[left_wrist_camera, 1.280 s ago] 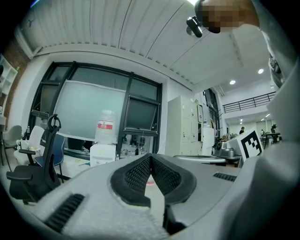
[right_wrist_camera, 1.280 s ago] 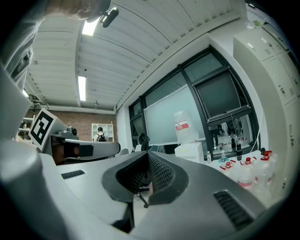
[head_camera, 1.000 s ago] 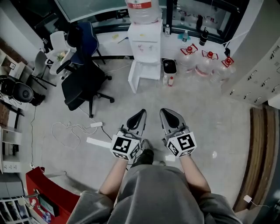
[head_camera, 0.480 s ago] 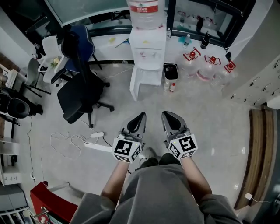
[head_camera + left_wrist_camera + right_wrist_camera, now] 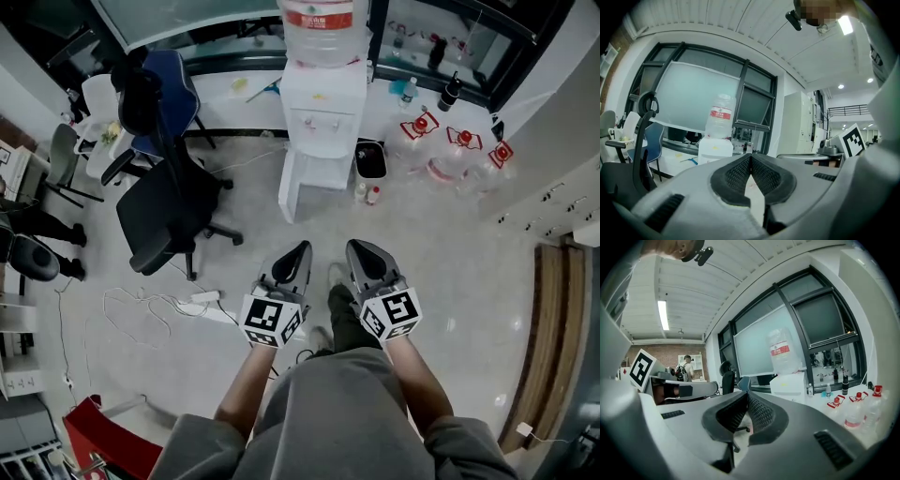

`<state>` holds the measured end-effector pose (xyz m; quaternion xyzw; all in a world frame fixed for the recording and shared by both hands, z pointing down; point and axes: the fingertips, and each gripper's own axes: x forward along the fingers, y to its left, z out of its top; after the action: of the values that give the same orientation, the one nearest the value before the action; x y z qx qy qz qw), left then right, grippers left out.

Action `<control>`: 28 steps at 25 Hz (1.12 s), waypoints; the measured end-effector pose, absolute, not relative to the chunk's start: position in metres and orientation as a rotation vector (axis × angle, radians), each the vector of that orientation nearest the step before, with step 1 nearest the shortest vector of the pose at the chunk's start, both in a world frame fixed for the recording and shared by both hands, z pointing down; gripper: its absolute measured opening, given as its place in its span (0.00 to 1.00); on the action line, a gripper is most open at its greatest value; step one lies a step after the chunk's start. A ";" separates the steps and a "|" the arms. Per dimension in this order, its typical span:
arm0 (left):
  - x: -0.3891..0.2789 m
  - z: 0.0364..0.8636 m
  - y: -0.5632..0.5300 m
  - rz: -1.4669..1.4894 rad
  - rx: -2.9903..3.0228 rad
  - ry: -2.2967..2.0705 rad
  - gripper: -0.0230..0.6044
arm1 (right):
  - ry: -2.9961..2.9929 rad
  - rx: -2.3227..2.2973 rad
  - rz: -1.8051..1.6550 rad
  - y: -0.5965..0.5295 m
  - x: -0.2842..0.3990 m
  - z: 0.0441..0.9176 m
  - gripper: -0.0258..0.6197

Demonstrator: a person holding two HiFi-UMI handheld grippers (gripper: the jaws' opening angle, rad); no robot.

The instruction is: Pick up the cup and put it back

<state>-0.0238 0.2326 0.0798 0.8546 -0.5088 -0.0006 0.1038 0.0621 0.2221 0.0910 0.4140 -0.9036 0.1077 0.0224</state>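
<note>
I can make out no cup in any view. Both grippers are held side by side in front of the person, pointing at a white water dispenser (image 5: 323, 103) with a large bottle (image 5: 323, 23) on top. My left gripper (image 5: 302, 247) is shut, its pads meeting at the tip with nothing between them (image 5: 750, 157). My right gripper (image 5: 357, 246) is shut and empty as well (image 5: 747, 393). The dispenser stands some way ahead of both, showing in the left gripper view (image 5: 715, 147) and the right gripper view (image 5: 790, 380).
A black office chair (image 5: 173, 202) stands to the left of the dispenser. A power strip with cables (image 5: 202, 298) lies on the floor near the left gripper. A black bin (image 5: 368, 157) and several red-capped water jugs (image 5: 450, 150) sit to the dispenser's right.
The person has walked forward, so the dispenser and chair have come nearer. Both grippers stayed shut and side by side.
</note>
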 end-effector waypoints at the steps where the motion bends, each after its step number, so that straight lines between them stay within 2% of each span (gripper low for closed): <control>1: -0.025 0.082 0.221 0.003 2.516 -1.505 0.05 | -2.802 1.277 0.339 0.210 0.061 0.093 0.06; 13: -0.038 0.094 0.068 0.051 2.435 -1.572 0.05 | -2.804 1.176 0.418 0.060 0.046 0.113 0.06; 28: -0.075 0.127 -0.038 0.150 2.463 -1.430 0.05 | -2.697 1.305 0.539 -0.043 0.007 0.150 0.06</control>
<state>-0.0753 -0.0377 0.1266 0.8546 -0.4962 0.0520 0.1442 0.0066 -0.0427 0.1497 0.4280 -0.8849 0.1769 0.0485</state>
